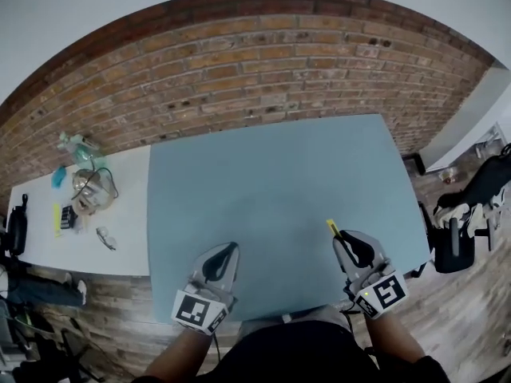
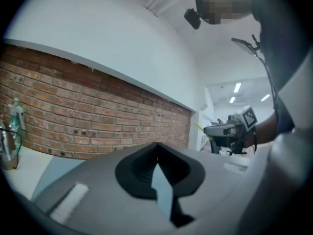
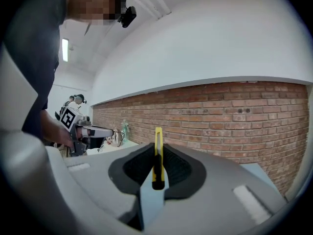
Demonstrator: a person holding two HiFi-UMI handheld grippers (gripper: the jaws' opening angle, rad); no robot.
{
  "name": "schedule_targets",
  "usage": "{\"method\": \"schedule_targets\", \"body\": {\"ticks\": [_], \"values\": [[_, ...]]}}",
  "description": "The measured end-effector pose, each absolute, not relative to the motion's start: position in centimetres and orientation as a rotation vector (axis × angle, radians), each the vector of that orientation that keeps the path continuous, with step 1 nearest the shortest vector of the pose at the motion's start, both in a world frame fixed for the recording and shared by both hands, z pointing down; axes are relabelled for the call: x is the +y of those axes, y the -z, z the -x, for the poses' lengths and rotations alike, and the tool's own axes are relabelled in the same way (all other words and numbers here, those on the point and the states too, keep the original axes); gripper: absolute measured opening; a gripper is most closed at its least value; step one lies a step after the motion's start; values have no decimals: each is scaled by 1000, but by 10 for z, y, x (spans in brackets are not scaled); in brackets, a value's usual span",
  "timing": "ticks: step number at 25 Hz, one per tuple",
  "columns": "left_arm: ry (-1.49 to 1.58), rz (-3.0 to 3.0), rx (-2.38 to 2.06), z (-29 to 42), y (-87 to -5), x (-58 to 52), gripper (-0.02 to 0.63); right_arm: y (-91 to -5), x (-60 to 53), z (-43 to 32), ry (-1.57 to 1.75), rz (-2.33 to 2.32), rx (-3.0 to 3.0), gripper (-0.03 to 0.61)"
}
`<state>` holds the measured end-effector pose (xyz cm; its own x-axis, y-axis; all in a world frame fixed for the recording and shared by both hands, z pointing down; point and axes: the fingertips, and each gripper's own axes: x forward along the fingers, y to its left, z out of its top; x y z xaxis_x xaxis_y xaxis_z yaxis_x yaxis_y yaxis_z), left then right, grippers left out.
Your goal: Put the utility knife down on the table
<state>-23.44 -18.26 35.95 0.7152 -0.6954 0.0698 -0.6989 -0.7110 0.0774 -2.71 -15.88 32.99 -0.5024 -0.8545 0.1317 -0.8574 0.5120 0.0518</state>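
A: How are the 2 grippers held?
B: Side by side and low, both pointing forward, with a bare forearm (image 1: 169, 363) behind each.
A: And the left gripper (image 1: 233, 246)?
B: Its jaws are pressed together with nothing between them.
A: The right gripper (image 1: 340, 238)?
B: Its jaws are clamped on the utility knife (image 3: 157, 156), whose yellow end sticks out past the tips.

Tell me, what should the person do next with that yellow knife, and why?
Probably lower the right tongs gently toward the blue table. The yellow utility knife is clamped between them, sticking out past their tips over the table's near right part. It does not appear to rest on the surface yet, so it likely needs to come down before the tongs open.
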Motion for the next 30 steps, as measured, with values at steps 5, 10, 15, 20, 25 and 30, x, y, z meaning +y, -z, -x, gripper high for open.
{"method": "schedule_targets", "body": {"ticks": [5, 10, 15, 20, 25, 30], "values": [[-5, -2848, -1090, 212, -348, -189, -14, -327, -154, 38, -11, -1435, -2612, 57], [-52, -2807, -1092, 201, -358, -191, -14, -338, -160, 33, -29, -1416, -2644, 57], [-82, -2794, -1179, 203, -361, -195, -14, -352, -169, 28, -91, -1381, -2682, 57], [-146, -2767, -1241, 208, -373, -201, -14, -360, -187, 12, -117, -1421, -2703, 57], [-199, -2712, -1270, 216, -395, -206, -14, -378, -197, -2, -136, -1437, -2679, 57], [-261, -2711, -1246, 208, -404, -202, -14, -403, -203, -6, -204, -1427, -2656, 57]]}}
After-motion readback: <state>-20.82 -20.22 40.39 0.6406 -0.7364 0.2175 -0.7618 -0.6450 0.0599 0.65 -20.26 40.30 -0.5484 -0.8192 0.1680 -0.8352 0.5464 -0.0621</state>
